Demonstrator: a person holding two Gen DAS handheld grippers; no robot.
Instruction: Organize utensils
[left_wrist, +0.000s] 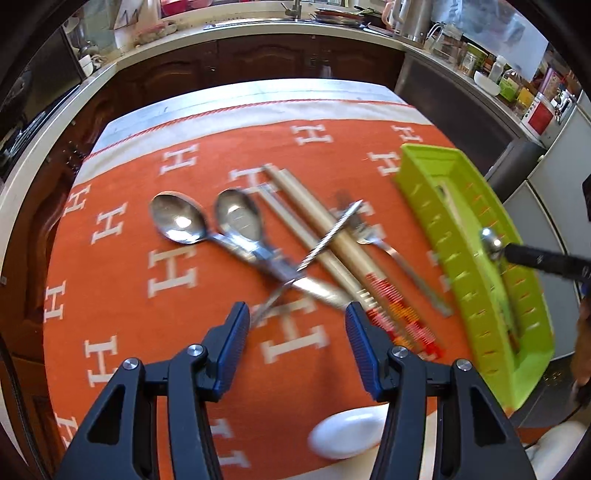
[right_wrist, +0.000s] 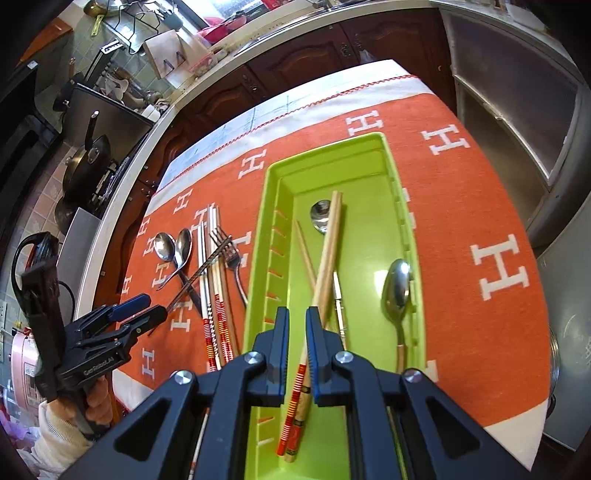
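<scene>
Green plastic forms the long tray (right_wrist: 380, 144) on the orange cloth (right_wrist: 480, 206); inside it lie a bamboo chopstick (right_wrist: 327, 254) with red-striped end, crossed over a thinner stick (right_wrist: 303, 248), plus two spoons, one (right_wrist: 396, 286) by the right wall; the right gripper (right_wrist: 297, 332) hangs over the tray with its jaws a narrow gap apart, the chopstick between them, though actual contact cannot be told. Left gripper (left_wrist: 295, 332) hovers spread wide and empty above the loose pile beside the tray: two spoons (left_wrist: 207, 221), chopsticks (left_wrist: 332, 236), a fork (left_wrist: 373, 236) and a twisted metal rod (left_wrist: 325, 236) lying across them.
</scene>
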